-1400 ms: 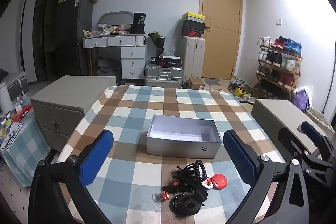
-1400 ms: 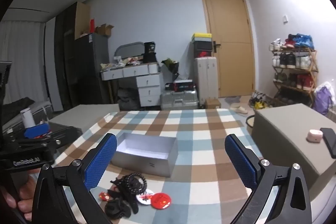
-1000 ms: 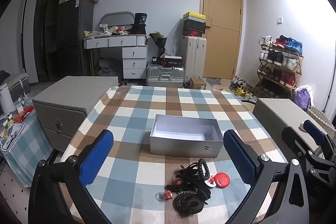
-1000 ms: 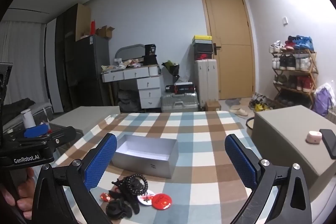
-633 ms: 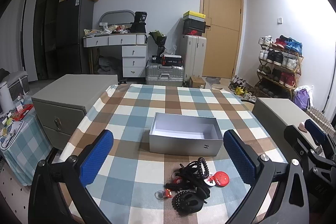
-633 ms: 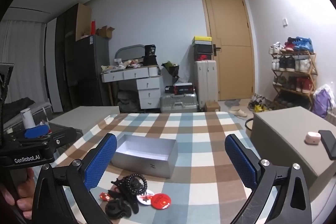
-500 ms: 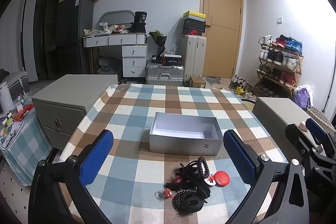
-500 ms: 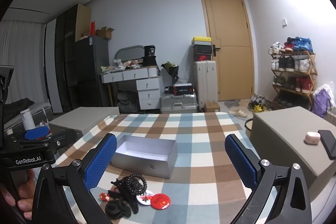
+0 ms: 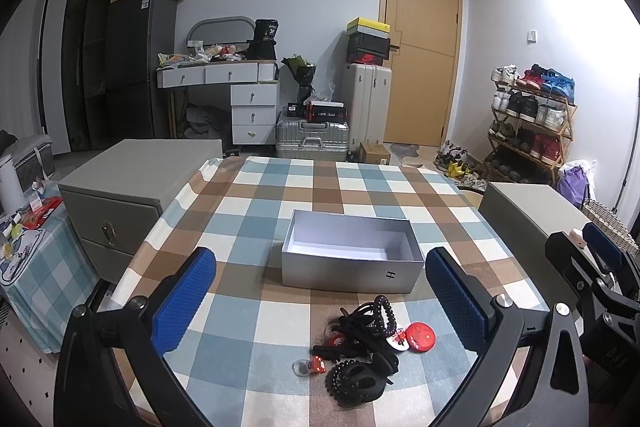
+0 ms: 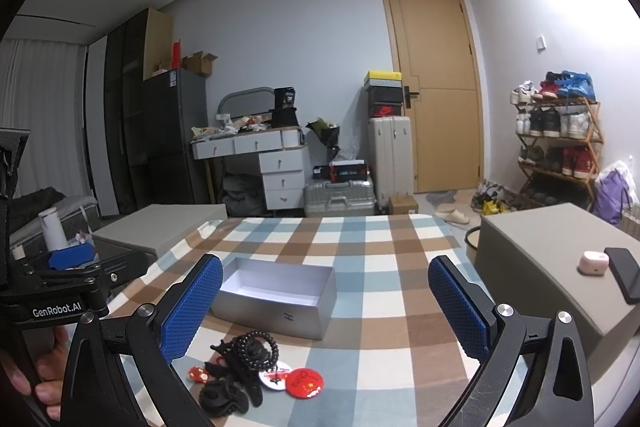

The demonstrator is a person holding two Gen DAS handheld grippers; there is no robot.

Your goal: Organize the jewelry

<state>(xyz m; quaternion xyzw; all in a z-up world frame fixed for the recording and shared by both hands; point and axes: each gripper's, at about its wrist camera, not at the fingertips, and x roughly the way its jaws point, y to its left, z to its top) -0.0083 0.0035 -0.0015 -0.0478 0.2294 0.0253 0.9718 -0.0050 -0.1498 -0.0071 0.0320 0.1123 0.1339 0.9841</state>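
Note:
An open silver box point(image 9: 352, 259) stands empty on the checked tablecloth point(image 9: 280, 187); it also shows in the right wrist view point(image 10: 276, 293). In front of it lies a pile of jewelry point(image 9: 360, 343): black bead bracelets, black hair clips, a red round badge point(image 9: 420, 335), a white badge and a small red piece point(image 9: 310, 365). The pile point(image 10: 244, 363) lies low left in the right wrist view. My left gripper point(image 9: 320, 299) is open and empty, held above the pile. My right gripper point(image 10: 326, 307) is open and empty, to the right of the pile.
A grey cabinet point(image 9: 132, 183) stands left of the table. Another grey cabinet point(image 10: 560, 267) stands right, bearing a pink case point(image 10: 595, 262) and a black phone point(image 10: 624, 277). Suitcases, a dresser and a shoe rack point(image 9: 528, 123) stand far behind.
Both grippers have drifted slightly, so the box and pile shift a little in view. Nothing was taken hold of or let go.

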